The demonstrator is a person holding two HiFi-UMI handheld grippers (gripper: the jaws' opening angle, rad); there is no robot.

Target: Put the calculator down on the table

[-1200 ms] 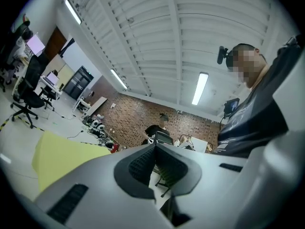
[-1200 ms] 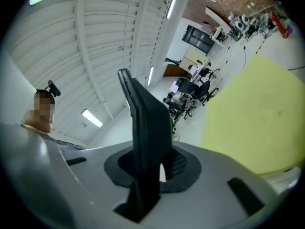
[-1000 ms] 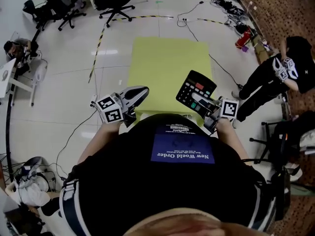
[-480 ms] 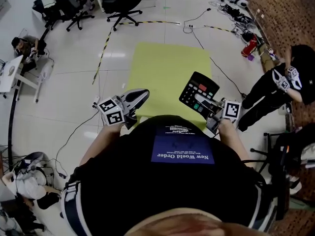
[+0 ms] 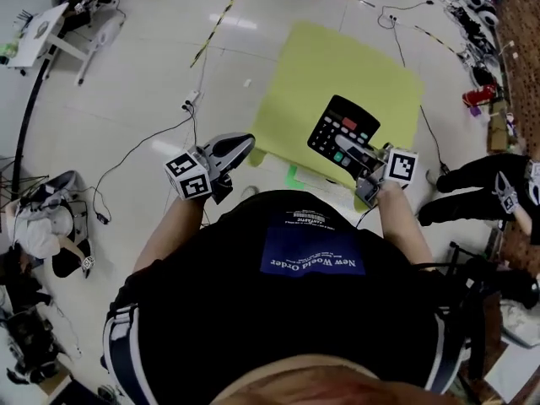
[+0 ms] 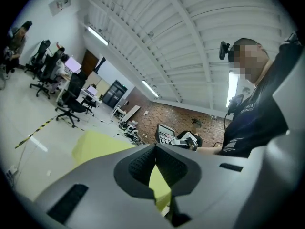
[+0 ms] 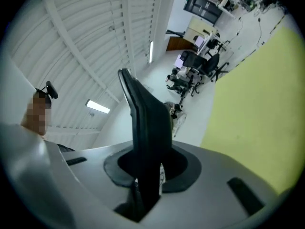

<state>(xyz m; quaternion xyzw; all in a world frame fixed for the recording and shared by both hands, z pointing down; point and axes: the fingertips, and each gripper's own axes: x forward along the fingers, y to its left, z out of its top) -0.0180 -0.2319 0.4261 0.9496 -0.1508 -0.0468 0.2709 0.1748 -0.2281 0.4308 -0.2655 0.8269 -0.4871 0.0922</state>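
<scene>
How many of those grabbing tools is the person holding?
2. The left gripper hangs beside the table; the right gripper, over it, grips the calculator.

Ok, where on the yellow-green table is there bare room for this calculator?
The whole yellow-green rectangular table top looks bare. Widest room is its far half, beyond the black slab calculator held in the right claw; also a strip along its left edge, by the left claw. Only the near right corner is crowded.
</scene>
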